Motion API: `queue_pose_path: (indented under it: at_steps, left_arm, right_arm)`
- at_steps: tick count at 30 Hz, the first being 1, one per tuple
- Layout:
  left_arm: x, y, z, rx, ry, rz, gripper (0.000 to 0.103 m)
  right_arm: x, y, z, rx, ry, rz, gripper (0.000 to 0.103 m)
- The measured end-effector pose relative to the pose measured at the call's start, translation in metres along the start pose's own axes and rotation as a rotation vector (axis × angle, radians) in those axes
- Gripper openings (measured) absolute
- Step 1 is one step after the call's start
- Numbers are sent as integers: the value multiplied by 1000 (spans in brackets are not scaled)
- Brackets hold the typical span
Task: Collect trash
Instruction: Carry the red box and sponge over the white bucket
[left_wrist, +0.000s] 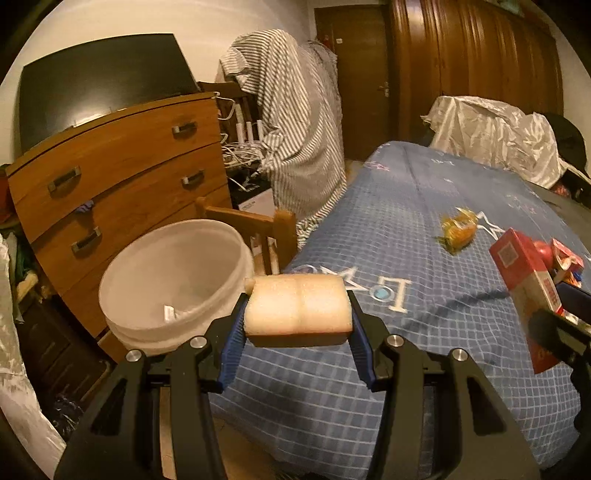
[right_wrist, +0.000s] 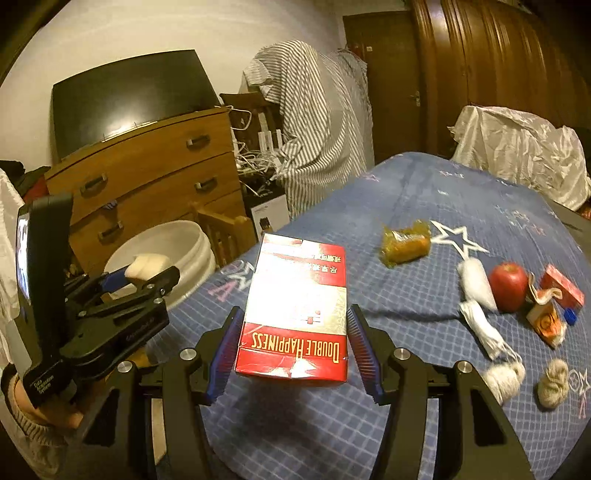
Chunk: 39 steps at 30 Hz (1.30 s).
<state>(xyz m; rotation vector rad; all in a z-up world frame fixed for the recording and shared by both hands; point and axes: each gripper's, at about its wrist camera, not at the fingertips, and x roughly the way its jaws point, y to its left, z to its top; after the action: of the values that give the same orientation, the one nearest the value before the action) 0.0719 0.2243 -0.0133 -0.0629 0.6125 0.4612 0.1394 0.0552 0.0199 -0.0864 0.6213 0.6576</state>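
Two grippers are loaded. My left gripper (left_wrist: 297, 325) is clamped on a pale foam block (left_wrist: 299, 310), the blue pads pressing its two ends; it is held in the air beside the white bucket (left_wrist: 147, 280), which stands off the bed's edge in front of the wooden dresser (left_wrist: 122, 162). My right gripper (right_wrist: 293, 343) is closed on a red carton (right_wrist: 295, 310), pads against its sides, above the blue checked bedspread (right_wrist: 424, 192). The carton's print reads "DOUBLE HAPPINESS", upside down from this camera; the Chinese characters higher up are too blurred to read. On the bedspread lie an orange wrapper (right_wrist: 406, 242), a red apple (right_wrist: 509, 286), white socks (right_wrist: 478, 306) and a small red pack (right_wrist: 561, 288).
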Motion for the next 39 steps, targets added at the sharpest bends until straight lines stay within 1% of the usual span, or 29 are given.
queue_pose_path:
  at_steps: [7, 15, 19, 24, 27, 31, 39]
  left_arm:
    - [3, 36, 22, -17, -36, 65, 48]
    - [16, 93, 50, -72, -47, 155, 48]
    - [26, 118, 60, -86, -39, 195, 48]
    - [37, 143, 69, -104, -21, 228, 48]
    - [44, 157, 70, -115, -9, 238, 48]
    - [59, 170, 66, -114, 27, 249, 48]
    - [79, 184, 56, -118, 78, 232, 48]
  right_arm:
    - [24, 37, 42, -39, -23, 68, 58]
    - [70, 87, 99, -75, -10, 139, 58]
    - [93, 116, 125, -95, 7, 179, 58]
    - [128, 156, 149, -123, 61, 226, 58]
    - [145, 176, 158, -137, 84, 239, 58]
    - [165, 195, 162, -163, 108, 240, 58]
    - [186, 215, 160, -186, 144, 261, 58]
